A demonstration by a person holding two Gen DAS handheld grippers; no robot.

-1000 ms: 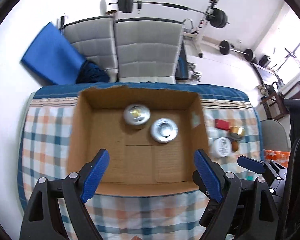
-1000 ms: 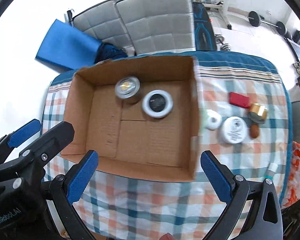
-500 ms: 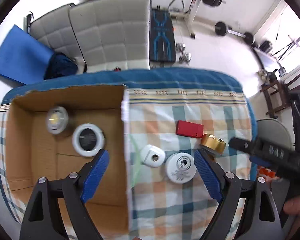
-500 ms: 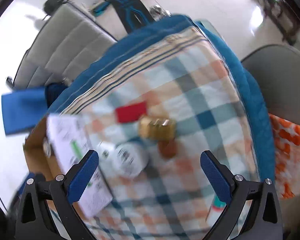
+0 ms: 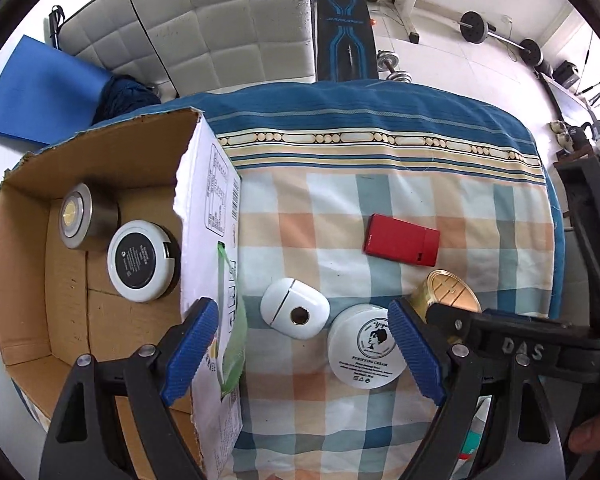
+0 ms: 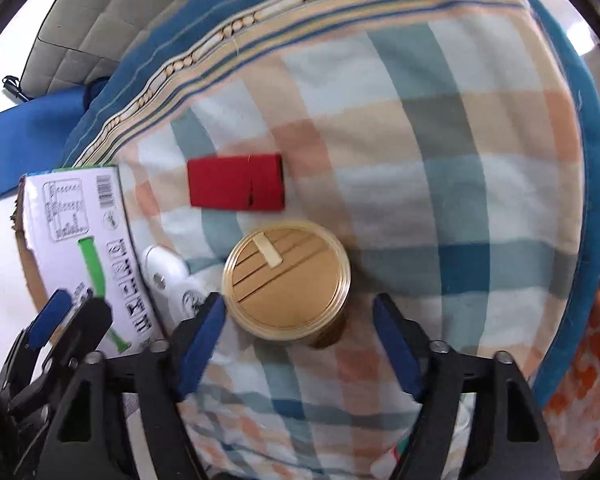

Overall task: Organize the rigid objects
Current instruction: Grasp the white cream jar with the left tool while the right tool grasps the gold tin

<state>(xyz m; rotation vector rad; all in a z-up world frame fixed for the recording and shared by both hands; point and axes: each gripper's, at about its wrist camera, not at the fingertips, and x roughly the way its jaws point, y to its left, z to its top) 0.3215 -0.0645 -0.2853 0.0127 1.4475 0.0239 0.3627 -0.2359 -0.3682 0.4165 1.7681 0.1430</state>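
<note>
A cardboard box (image 5: 24, 272) sits at the left of the checked cloth and holds a metal tin (image 5: 85, 216) and a white jar with a black lid (image 5: 140, 266). On the cloth lie a white case (image 5: 294, 314), a white cream jar (image 5: 366, 348), a red box (image 5: 400, 240) and a gold-lidded jar (image 5: 452, 294). My left gripper (image 5: 304, 350) is open above the white case and cream jar. My right gripper (image 6: 298, 340) is open, its fingers on either side of the gold-lidded jar (image 6: 286, 280), not closed on it. The red box (image 6: 236, 188) lies just beyond.
The cloth's blue border (image 5: 380, 108) marks the table's far edge. Grey cushions (image 5: 204, 28) and gym weights (image 5: 476, 26) lie beyond. An orange patterned fabric (image 6: 580, 392) is off the right edge. The box's white side panel (image 6: 80, 236) stands left of the right gripper.
Both grippers have moved right from over the box and lowered toward the loose items. My right gripper has come down around the gold-lidded jar.
</note>
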